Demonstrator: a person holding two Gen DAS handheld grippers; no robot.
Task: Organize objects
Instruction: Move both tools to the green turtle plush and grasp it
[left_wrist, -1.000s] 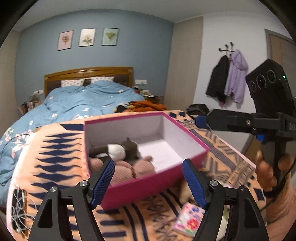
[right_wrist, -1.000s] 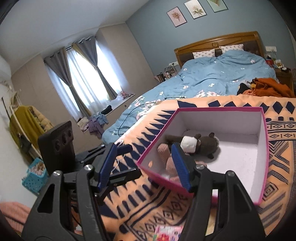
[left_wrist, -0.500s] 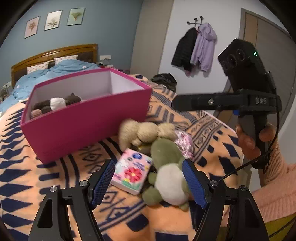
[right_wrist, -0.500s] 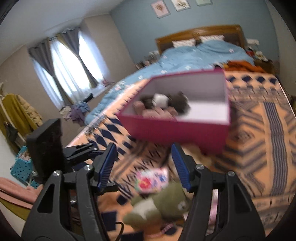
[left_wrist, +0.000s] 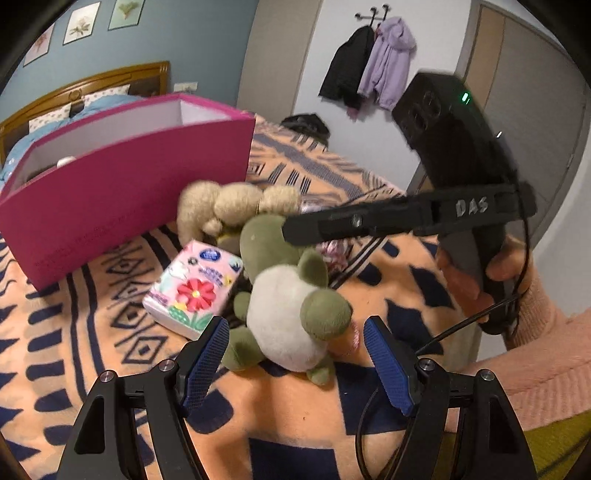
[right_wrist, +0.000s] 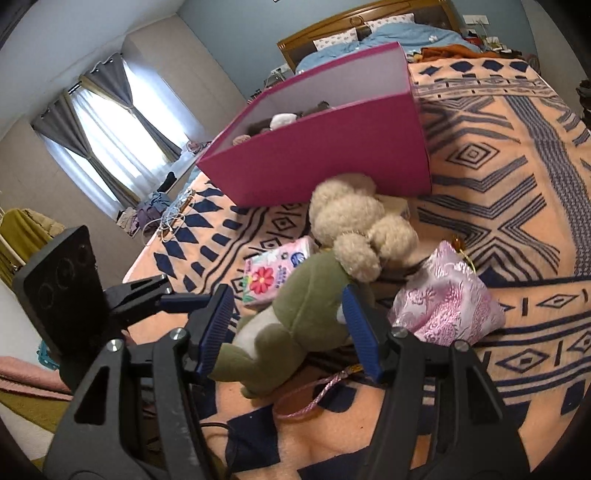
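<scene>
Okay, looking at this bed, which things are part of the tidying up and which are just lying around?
Part of the job: pink box, green plush toy, beige plush toy, tissue pack, pink satin pouch.

Just lying about: jackets, orange clothes, cables.

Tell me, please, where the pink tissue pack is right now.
In both wrist views the pink tissue pack lies on the patterned blanket, in front of the magenta box, against the green plush toy.
</scene>
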